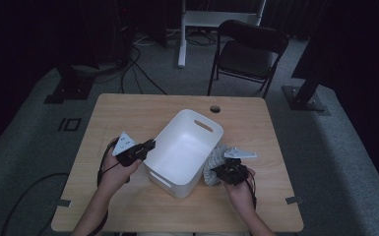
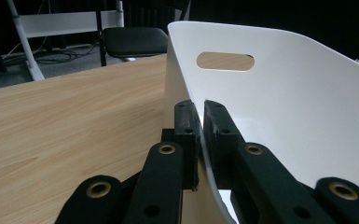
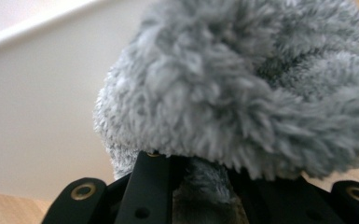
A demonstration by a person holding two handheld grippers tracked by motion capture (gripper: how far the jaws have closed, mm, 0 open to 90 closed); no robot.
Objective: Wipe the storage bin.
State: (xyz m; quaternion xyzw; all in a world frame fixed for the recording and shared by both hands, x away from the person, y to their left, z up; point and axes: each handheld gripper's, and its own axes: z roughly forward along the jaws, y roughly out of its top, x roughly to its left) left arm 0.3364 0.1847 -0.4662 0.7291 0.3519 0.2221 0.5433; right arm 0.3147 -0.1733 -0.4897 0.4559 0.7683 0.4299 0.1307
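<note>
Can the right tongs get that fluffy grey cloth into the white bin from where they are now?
Probably yes. The right tongs are shut on the fluffy grey cloth right beside the white bin, whose open top looks unobstructed; the left tongs clamp its opposite wall, likely steadying it.

bin [image 1: 187,147]: smooth white plastic | cloth [image 3: 242,93]: fluffy grey fleece | table [image 1: 128,118]: matt wood grain

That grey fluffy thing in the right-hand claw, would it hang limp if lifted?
Probably limp: the fluffy grey cloth bunches and bulges over the right gripper. It looks light, and its pile should resist slipping.
</note>
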